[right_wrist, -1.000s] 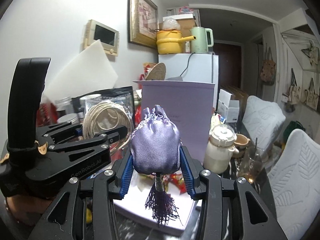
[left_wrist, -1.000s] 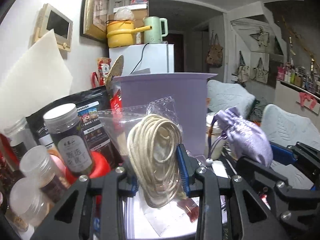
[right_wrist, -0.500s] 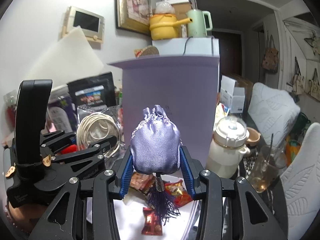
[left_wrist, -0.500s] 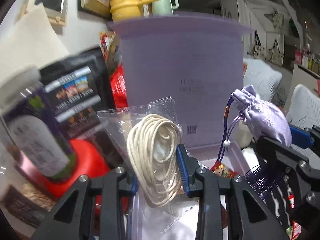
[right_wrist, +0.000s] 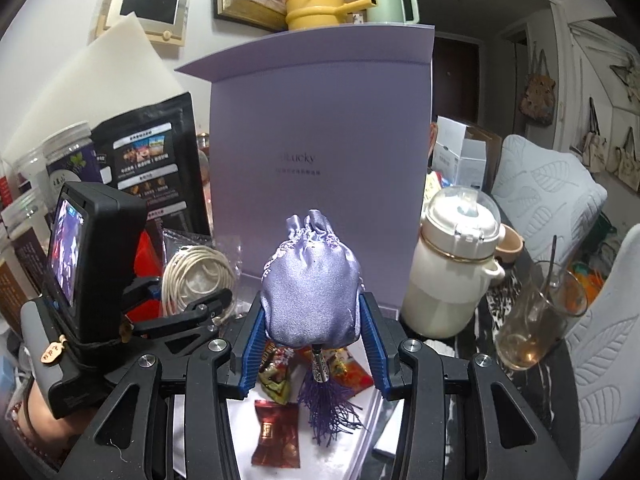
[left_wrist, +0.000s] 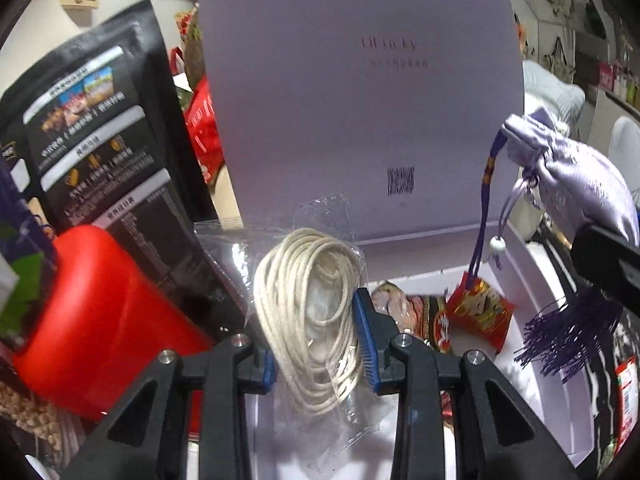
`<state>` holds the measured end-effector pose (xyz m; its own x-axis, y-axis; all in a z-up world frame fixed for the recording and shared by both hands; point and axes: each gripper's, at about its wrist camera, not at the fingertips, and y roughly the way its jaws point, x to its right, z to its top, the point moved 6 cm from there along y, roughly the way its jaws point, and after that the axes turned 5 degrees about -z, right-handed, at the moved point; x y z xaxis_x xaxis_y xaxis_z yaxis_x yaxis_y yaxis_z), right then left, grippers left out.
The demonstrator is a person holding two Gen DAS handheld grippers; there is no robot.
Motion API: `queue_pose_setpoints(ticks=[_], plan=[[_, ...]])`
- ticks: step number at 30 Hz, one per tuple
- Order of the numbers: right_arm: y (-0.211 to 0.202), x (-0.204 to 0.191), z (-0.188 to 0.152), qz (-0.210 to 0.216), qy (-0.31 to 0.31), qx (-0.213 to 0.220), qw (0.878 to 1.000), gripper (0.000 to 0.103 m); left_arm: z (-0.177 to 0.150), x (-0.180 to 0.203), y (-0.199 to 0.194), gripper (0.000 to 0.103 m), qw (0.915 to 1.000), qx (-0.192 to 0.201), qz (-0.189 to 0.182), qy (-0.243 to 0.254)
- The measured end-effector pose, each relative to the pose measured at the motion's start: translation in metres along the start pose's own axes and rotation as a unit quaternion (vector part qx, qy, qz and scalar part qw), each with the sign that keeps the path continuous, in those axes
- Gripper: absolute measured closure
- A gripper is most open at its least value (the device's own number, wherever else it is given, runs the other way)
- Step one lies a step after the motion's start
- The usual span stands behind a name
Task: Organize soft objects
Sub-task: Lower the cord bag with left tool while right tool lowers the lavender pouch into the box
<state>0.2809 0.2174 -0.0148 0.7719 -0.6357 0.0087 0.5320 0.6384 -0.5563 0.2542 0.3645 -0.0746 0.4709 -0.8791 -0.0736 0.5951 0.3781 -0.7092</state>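
My left gripper is shut on a coil of cream cord in a clear plastic bag, held above the open lilac box. My right gripper is shut on a lilac satin drawstring pouch with a purple tassel, also above the box. The pouch shows at the right of the left wrist view; the cord coil shows at the left of the right wrist view. The box lid stands upright behind both. Wrapped candies lie in the box.
A black snack bag and a red container stand left of the box. A cream jug and a glass with a spoon stand to its right. Jars crowd the far left.
Both grippers moved forward and down toward the box, holding their loads. The lid now fills more of both views and the candies in the box have come into sight.
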Motion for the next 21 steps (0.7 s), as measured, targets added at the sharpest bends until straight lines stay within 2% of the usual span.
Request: queue_pose_setpoints(ticks=[2,13,21], plan=[[0.004,-0.001,-0.002,0.001,-0.001,-0.005,1.000,0.060,-0.001,0.000,0.003,0.071,0.9999,-0.005,0.010,0.005],[0.033,0.002,-0.019,-0.001,0.004,-0.047,0.999,0.059,-0.006,0.012,0.023,0.071,0.9995,-0.029,0.013,0.006],[0.059,0.009,-0.038,-0.002,0.017,-0.095,0.995,0.059,-0.003,0.009,0.023,0.071,0.9995,-0.028,0.015,0.005]])
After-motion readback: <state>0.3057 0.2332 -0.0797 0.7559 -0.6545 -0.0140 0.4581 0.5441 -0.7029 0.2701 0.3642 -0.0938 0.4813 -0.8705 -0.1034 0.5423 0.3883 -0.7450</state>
